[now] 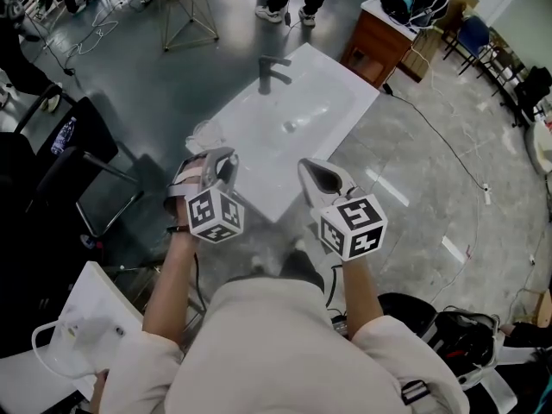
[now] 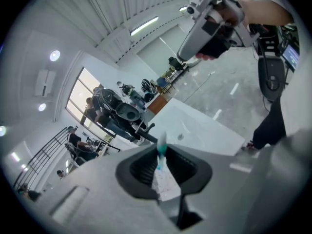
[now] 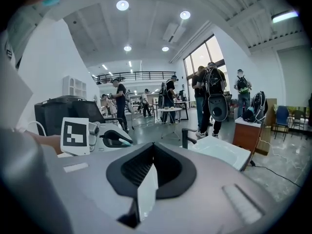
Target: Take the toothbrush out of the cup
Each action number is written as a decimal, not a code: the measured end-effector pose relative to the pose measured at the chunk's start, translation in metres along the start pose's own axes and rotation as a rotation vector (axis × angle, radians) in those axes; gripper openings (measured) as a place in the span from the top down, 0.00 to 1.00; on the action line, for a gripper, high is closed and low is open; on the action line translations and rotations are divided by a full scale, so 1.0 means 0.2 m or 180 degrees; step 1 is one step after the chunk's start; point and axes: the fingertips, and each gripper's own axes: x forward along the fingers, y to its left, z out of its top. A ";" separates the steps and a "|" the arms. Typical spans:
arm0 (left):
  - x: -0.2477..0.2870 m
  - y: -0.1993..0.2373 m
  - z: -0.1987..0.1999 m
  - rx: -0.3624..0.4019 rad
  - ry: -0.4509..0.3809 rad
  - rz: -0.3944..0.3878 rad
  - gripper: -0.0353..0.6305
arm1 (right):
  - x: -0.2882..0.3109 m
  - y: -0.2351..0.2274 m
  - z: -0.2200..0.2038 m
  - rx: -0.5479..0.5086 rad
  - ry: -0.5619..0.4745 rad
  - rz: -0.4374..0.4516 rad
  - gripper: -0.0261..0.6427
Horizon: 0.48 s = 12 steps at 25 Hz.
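Both forearms (image 1: 168, 279) extended forward, side by side, at sink (image 1: 297, 102) edge. Left gripper (image 1: 216, 166) clamped on toothbrush (image 2: 161, 149); right gripper (image 1: 321, 178) jaws pressed together, nothing between.

Sink top (image 1: 319, 110) mostly bare, open passage. Faucet (image 1: 272, 69) stands at far end, clear cup (image 1: 205, 133) on left edge. Black chair (image 1: 82, 158) crowds left.

Holds left gripper (image 1: 217, 164) out in front, jaws drawn narrow and pinching a toothbrush (image 2: 160, 152) whose teal end sticks out past the pads. Holds right gripper (image 1: 317, 175) just beside it, apart, jaws pressed together on nothing. Extends both bare forearms forward from pale sleeves.
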 end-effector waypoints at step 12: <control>-0.26 -0.05 0.23 0.0174 -0.0307 -0.0026 0.87 | -0.11 0.07 0.02 -0.0068 -0.0101 -0.0070 0.95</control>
